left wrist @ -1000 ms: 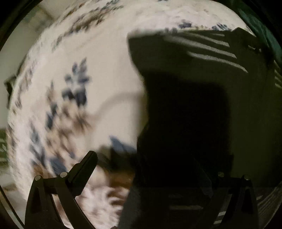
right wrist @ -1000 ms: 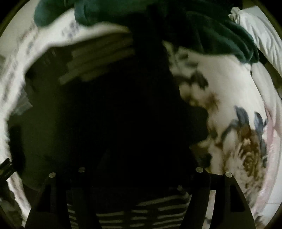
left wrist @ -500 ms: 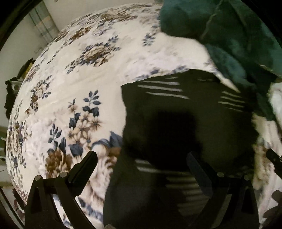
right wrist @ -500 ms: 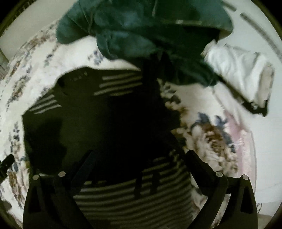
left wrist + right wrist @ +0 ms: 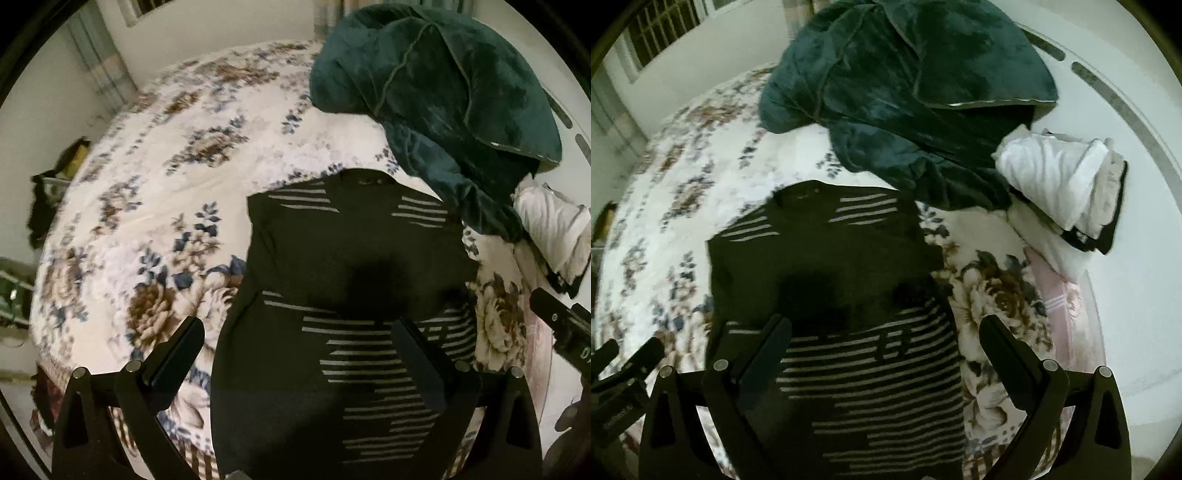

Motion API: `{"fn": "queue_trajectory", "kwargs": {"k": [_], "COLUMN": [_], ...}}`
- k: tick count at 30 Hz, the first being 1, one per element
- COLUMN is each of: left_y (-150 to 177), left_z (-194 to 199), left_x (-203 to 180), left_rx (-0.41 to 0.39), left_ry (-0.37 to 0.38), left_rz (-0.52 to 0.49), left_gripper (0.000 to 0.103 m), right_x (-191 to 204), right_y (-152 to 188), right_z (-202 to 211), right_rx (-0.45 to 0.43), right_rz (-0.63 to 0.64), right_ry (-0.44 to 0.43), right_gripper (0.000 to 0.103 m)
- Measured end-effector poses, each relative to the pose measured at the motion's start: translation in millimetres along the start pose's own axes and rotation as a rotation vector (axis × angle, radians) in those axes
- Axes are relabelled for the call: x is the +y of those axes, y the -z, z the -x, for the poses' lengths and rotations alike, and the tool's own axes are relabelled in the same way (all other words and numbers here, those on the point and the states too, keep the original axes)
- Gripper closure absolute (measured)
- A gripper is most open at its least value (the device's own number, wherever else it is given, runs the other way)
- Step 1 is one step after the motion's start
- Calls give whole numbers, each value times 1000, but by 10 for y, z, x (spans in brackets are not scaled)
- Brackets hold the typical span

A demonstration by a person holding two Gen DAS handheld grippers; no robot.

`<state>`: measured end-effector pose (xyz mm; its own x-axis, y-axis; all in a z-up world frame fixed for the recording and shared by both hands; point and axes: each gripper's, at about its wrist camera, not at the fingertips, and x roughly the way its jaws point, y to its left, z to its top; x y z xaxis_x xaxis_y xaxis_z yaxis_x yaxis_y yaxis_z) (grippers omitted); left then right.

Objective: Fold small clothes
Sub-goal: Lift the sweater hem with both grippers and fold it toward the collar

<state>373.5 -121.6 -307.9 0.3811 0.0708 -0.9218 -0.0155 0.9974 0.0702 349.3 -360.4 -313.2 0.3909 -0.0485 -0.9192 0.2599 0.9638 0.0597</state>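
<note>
the black striped shirt [image 5: 343, 280] lies flat on the bed, on a floral blanket [image 5: 155, 206], with its collar at the far end and its lower part nearest the cameras. pale stripes run across the shoulders and the lower half, and the middle band is plain dark.

the left gripper [image 5: 299, 354] hangs above the shirt's near left part with its jaws spread wide; nothing is between them and the pads touch no cloth. the right gripper [image 5: 886, 350] hangs above the shirt's near right part, its jaws likewise released and empty, one finger over the stripes and the other over the blanket.

a crumpled dark green blanket [image 5: 905, 96] sits beyond the shirt; in the right wrist view its near edge is just beside the shirt's far right shoulder. a small stack of folded white clothes [image 5: 1067, 192] rests to the right of it, well apart from the shirt. in each wrist view a bit of the other gripper shows at the frame edge.
</note>
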Motion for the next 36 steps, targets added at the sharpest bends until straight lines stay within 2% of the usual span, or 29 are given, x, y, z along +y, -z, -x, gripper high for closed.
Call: {"fn": "queue_trajectory", "kwargs": {"k": [2, 5, 10, 13, 18, 21, 23, 25, 26, 30, 33, 34, 35, 36], "left_y": [83, 256, 814, 1307, 2017, 2368, 2572, 2741, 2780, 2833, 2850, 2844, 2830, 2820], "left_z": [111, 152, -257, -754, -1464, -1734, -1870, -1979, -1970, -1907, -1801, -1760, -1700, -1661], "left_x": [-164, -452, -1136, -1655, -2388, -2745, -2906, -3011, -3036, -3023, -2959, -2932, -2878, -2829], "left_rx": [-6, 10, 135, 256, 430, 466, 448, 445, 408, 328, 271, 258, 245, 239], "left_ry": [-37, -61, -31, 30, 116, 127, 94, 49, 42, 58, 69, 67, 66, 77], "left_rz": [29, 73, 96, 69, -19, -103, -183, -252, -268, -287, -292, -288, -276, -260], "left_gripper": [0, 0, 0, 0, 0, 0, 0, 0, 0, 3, 31, 50, 70, 84], "right_x": [-211, -678, -1640, -2105, -2744, -2896, -2879, -2748, -2648, -2185, -1865, -1757, -1634, -1544], "right_y": [-54, -168, -343, -408, -559, -668, -753, -834, -890, -1155, -1338, -1402, -1473, -1513], "right_z": [-5, -173, -956, -1510, -2243, -2592, -2833, -3032, -3147, -3609, -3898, -3976, -4053, -4108], "right_rx": [14, 80, 336, 462, 538, 550, 551, 547, 547, 547, 533, 525, 517, 519], "right_rz": [-2, -13, -46, -5, 2, -18, -33, -35, -34, -46, -75, -77, -75, -73], "right_ry": [-72, -223, -416, -453, -421, -455, -495, -528, -548, -605, -620, -612, -610, -610], "right_gripper": [0, 0, 1, 1, 1, 1, 1, 1, 1, 1, 2, 8, 9, 9]}}
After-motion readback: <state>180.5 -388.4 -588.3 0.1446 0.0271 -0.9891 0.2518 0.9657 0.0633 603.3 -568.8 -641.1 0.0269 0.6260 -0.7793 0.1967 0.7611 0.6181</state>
